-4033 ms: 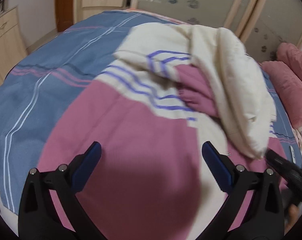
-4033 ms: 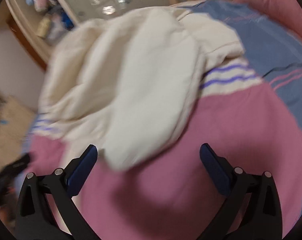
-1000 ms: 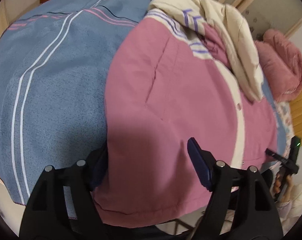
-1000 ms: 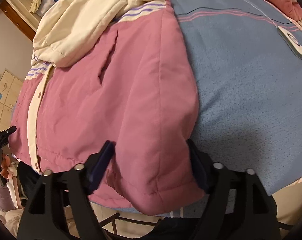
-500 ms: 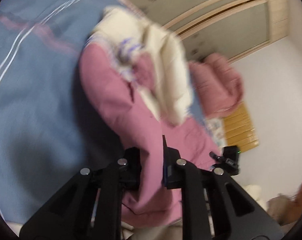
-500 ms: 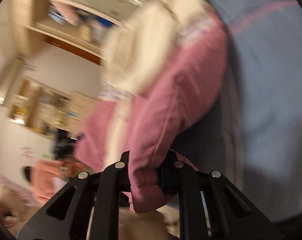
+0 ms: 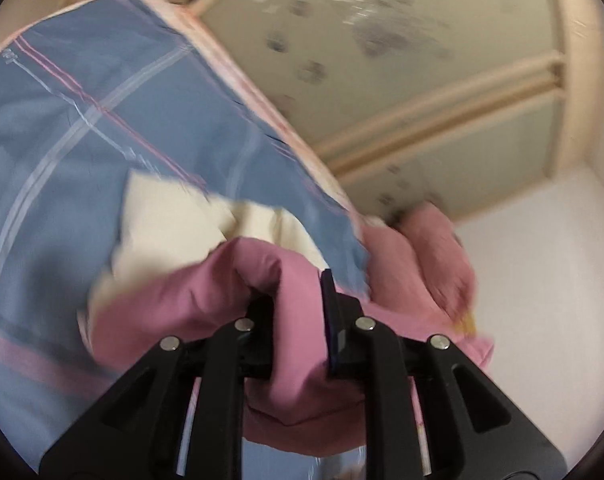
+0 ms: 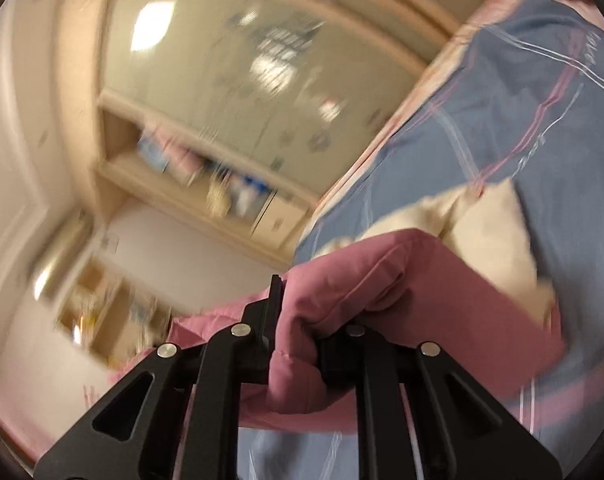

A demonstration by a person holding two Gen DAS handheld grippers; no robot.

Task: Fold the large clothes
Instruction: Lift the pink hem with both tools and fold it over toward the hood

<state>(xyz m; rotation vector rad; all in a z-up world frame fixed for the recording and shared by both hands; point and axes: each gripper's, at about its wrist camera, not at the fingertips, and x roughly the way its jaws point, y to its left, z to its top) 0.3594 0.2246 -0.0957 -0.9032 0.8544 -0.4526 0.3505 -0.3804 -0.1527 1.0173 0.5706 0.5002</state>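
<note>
The pink jacket [image 7: 190, 300] is bunched in both my tongs, lifted over the blue striped bedspread [image 7: 102, 128]. My left gripper [image 7: 298, 320] is clamped tight on a pink fold, and my right gripper [image 8: 298, 344] pinches another fold [image 8: 381, 280]. The jacket's cream part [image 7: 174, 216] lies on the bedspread beyond. Both views are blurred.
</note>
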